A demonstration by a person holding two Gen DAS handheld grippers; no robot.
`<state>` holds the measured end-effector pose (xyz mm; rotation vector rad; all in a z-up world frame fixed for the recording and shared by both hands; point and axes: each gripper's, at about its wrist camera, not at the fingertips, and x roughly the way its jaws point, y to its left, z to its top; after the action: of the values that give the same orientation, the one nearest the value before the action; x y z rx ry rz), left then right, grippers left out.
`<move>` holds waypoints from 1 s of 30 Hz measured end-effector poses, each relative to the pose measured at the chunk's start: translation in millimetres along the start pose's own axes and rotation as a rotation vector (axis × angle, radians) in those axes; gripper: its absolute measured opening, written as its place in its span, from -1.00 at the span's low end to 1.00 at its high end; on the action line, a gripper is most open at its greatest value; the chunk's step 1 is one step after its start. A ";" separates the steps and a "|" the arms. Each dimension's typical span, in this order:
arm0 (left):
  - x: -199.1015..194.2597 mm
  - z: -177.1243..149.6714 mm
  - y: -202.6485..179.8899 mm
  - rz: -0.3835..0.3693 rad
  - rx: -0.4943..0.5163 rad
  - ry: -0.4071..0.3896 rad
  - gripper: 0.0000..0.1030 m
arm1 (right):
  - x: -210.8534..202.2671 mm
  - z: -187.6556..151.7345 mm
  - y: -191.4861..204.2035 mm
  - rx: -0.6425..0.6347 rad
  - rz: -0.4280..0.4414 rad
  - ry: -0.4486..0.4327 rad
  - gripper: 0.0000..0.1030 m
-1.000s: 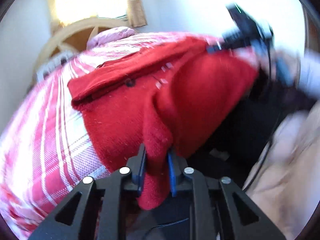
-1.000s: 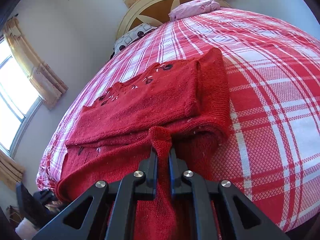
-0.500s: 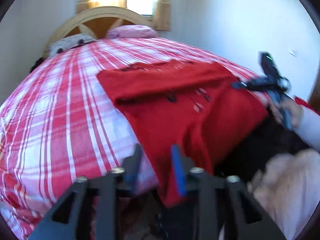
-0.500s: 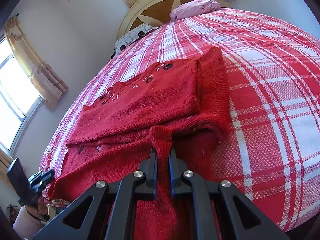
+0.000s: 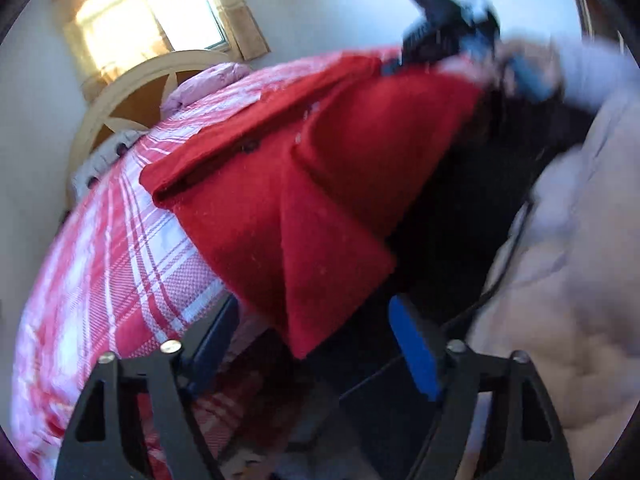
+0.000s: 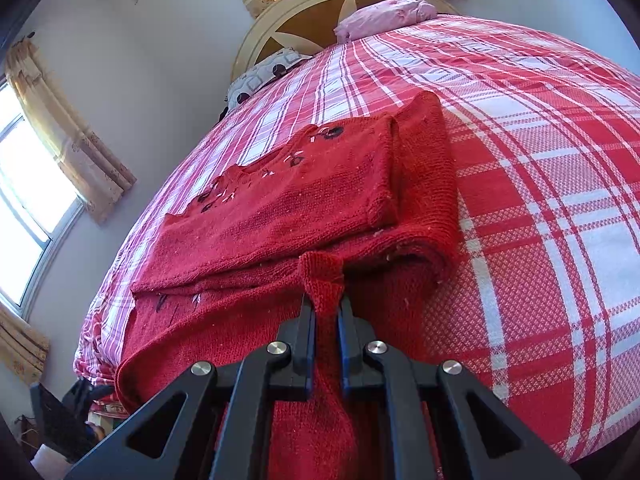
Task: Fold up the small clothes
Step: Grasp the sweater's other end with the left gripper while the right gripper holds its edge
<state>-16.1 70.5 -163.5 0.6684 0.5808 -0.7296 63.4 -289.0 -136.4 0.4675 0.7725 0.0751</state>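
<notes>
A red knitted sweater (image 6: pixel 304 208) with dark embroidered flowers lies partly folded on the red-and-white checked bed (image 6: pixel 540 168). Its lower part hangs over the bed's near edge (image 5: pixel 320 240). My right gripper (image 6: pixel 325 312) is shut on a pinch of the sweater's hem at the near edge. My left gripper (image 5: pixel 316 332) is open and empty, its fingers spread wide just below the sweater's hanging corner. The right gripper also shows in the left wrist view (image 5: pixel 444 28), at the sweater's far corner.
A cream wooden headboard (image 6: pixel 320 12) with a pink pillow (image 6: pixel 384 16) and a patterned pillow (image 6: pixel 264 76) stands at the far end. Curtained windows (image 6: pixel 36 184) are on the left wall. The person's pale clothing (image 5: pixel 560 280) fills the right of the left wrist view.
My left gripper let go of the sweater's corner, opened wide and now sits below the hanging edge. My right gripper kept its hold and stayed in place.
</notes>
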 end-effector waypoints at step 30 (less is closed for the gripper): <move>3.2 13.9 70.3 -0.212 -0.541 -0.094 -0.72 | -8.4 -6.8 10.0 -0.067 -0.007 -0.010 -0.82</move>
<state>42.2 98.7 -132.6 0.0710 0.7317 -0.7525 53.8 -279.5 -130.7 0.4016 0.7595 0.0914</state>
